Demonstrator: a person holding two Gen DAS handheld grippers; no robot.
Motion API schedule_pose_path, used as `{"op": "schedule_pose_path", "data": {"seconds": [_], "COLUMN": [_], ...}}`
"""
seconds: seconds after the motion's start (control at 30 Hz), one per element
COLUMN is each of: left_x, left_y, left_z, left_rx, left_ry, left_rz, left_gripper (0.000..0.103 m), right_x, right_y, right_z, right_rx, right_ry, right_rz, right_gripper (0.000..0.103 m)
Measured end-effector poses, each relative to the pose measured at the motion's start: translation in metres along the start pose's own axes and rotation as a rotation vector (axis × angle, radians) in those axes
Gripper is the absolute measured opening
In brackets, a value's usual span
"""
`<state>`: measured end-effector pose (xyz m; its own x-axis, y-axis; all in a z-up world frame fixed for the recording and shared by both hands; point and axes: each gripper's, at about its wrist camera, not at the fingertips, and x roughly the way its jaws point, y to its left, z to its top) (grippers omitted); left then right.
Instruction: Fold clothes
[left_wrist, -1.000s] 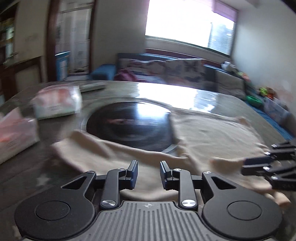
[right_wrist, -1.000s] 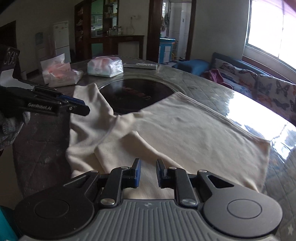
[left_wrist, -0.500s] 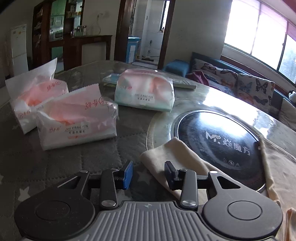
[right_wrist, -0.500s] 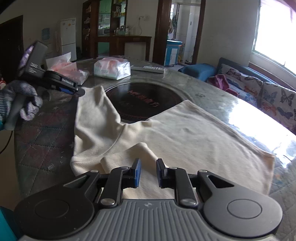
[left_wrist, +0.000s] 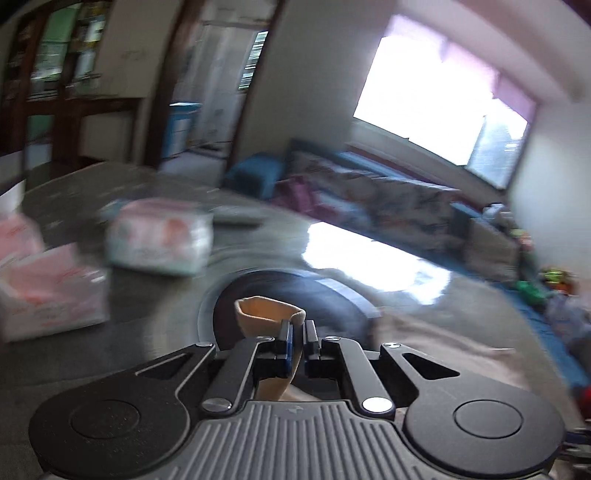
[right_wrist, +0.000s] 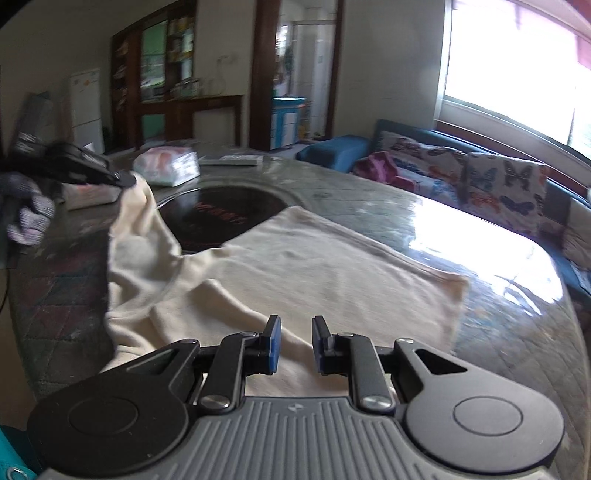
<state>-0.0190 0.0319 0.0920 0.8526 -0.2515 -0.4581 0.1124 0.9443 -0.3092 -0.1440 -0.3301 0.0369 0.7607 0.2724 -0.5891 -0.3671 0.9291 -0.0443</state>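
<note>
A cream long-sleeved garment (right_wrist: 314, 266) lies spread on the round table (right_wrist: 498, 332). My left gripper (left_wrist: 297, 328) is shut on the end of its sleeve (left_wrist: 266, 314), and the cuff curls up above the pads. In the right wrist view the left gripper (right_wrist: 125, 181) holds that sleeve (right_wrist: 136, 236) up off the table at the left, in a gloved hand (right_wrist: 26, 210). My right gripper (right_wrist: 294, 332) hovers over the garment's near edge, its jaws a little apart with nothing pinched between them.
A black round hotplate (right_wrist: 221, 206) is set in the table's middle, partly under the sleeve. Tissue packs (left_wrist: 159, 240) (left_wrist: 48, 295) and a remote (right_wrist: 232, 159) lie at the far side. A sofa with butterfly cushions (right_wrist: 480, 177) stands beyond the table's right edge.
The left gripper swung over to the sleeve's end, closed on it and lifted it off the table. The right gripper shifted a little over the garment and stayed slightly apart.
</note>
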Motion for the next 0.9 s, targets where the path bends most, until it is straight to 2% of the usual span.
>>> {"op": "schedule_pose_path", "data": {"seconds": [0.1, 0.23, 0.37, 0.47, 0.67, 0.77, 0.8, 0.83, 0.9], "left_x": [-0.008, -0.008, -0.002, 0.01, 0.03, 0.035, 0.036, 0.035, 0.029], "left_y": [-0.037, -0.085, -0.129, -0.153, -0.172, -0.173, -0.173, -0.172, -0.164], "left_z": [0.007, 0.006, -0.011, -0.032, -0.073, -0.088, -0.092, -0.096, -0.099], "left_rx": [0.026, 0.07, 0.142, 0.171, 0.216, 0.25, 0.262, 0.274, 0.305], "left_ry": [-0.012, 0.022, 0.061, 0.131, 0.246, 0.312, 0.328, 0.338, 0.334], "left_rz": [-0.143, -0.296, -0.416, -0.483, -0.527, -0.538, -0.539, -0.539, -0.532], "left_gripper": [0.005, 0.005, 0.006, 0.006, 0.008, 0.021, 0.031, 0.034, 0.035], "right_x": [-0.009, -0.022, -0.029, -0.035, -0.04, -0.04, -0.04, -0.04, -0.038], "right_y": [-0.014, -0.03, -0.045, -0.053, -0.061, -0.063, -0.063, -0.063, -0.061], "right_z": [-0.009, -0.022, -0.036, -0.047, -0.061, -0.063, -0.063, -0.063, -0.061], "right_rx": [0.05, 0.096, 0.139, 0.174, 0.225, 0.243, 0.247, 0.25, 0.256], "right_ry": [-0.012, -0.022, -0.018, -0.014, -0.005, -0.003, -0.004, -0.005, -0.01], "right_rz": [-0.028, -0.064, -0.099, -0.12, -0.134, -0.135, -0.133, -0.13, -0.122], "right_gripper": [0.017, 0.017, 0.017, 0.017, 0.018, 0.018, 0.018, 0.018, 0.018]}}
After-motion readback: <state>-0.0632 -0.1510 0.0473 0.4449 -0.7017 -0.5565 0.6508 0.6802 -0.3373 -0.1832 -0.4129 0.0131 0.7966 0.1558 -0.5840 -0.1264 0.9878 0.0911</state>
